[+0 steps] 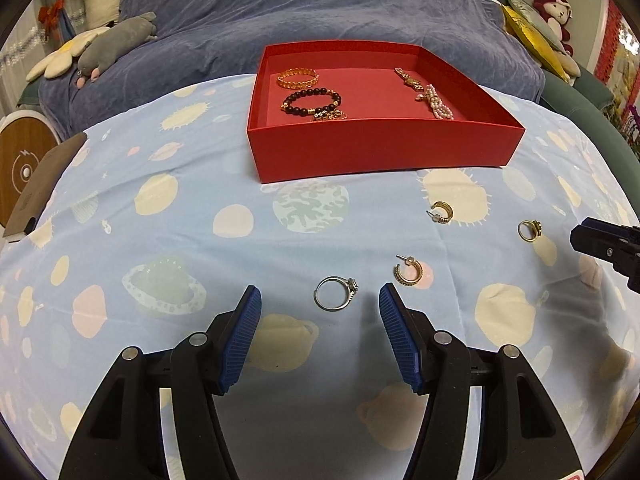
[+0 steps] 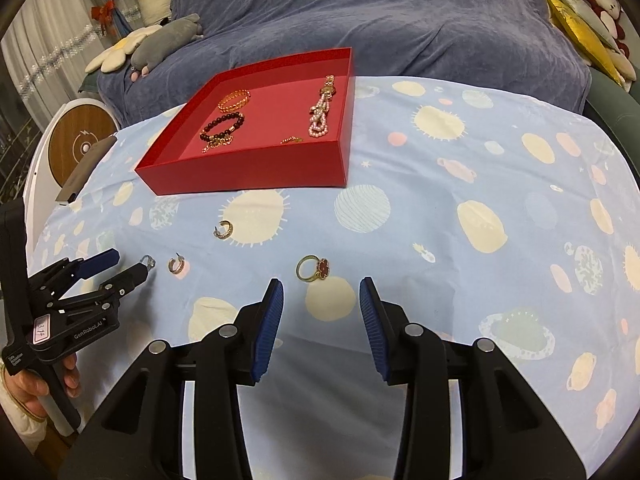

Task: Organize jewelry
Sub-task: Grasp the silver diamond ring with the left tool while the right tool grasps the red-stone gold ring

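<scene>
Your left tongs [image 1: 320,308] are open wide, with the silver ring [image 1: 335,293] lying flat on the surface just ahead, between the tips. Go down softly and pinch the band, not the cloth. Your right tongs [image 2: 321,294] are open too, near the gold ring [image 2: 313,268]. The red box [image 1: 384,144] waits behind.

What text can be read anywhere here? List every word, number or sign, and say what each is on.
"GenRobot.AI": white print on the left claw's black body.
"3 7" or similar: handwritten on its pink sticker, unclear.
Small white lettering on its handle: too small to read.
Grey case: embossed word, unreadable.
</scene>
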{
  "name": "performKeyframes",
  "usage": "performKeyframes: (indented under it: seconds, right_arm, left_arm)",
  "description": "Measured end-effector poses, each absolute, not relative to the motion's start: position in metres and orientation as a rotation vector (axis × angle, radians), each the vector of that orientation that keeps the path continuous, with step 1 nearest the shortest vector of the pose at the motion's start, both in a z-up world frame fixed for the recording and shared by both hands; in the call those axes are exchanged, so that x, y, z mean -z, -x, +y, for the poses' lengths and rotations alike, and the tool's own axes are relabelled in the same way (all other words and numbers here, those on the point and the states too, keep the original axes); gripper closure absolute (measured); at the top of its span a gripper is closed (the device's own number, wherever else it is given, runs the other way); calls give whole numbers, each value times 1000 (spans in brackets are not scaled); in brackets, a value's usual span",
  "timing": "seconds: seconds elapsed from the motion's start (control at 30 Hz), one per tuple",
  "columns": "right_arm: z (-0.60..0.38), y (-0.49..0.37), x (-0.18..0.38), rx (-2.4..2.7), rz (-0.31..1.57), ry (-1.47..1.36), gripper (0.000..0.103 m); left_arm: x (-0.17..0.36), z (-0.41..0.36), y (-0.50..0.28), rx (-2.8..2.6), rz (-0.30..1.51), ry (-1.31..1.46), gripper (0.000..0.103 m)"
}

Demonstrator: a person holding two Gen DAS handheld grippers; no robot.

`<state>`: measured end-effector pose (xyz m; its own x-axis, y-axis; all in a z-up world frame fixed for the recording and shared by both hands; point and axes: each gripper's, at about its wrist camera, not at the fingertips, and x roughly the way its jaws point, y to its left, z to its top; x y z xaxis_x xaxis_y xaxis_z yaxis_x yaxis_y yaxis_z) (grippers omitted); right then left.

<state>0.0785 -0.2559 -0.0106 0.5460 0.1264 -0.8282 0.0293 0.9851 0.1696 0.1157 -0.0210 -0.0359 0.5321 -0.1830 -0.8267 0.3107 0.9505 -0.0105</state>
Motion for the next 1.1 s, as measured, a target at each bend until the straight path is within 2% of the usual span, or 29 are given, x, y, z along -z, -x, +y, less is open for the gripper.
performKeyframes:
  seconds: [0.07,0.2,0.37,0.53,1.1]
  right_arm:
    - [-255,-82,16,-59,1005,-164,65]
    - [-250,-84,24,-66,1022,-152,65]
    - [-245,-85,28,-77,1031,-142,65]
    - [-242,-88,32,-79,1042,-133,65]
    - [-238,-101,38,-73,1028,-105,65]
  left_arm:
    - [38,-22,-117,299,972,-146,45]
    - [45,-21,-120,309,986,-135,57]
    - [45,-21,-119,318,956,-151,64]
    - [45,-22,-119,327,939,-167,82]
    - [34,-16,-116,350,952,-112,83]
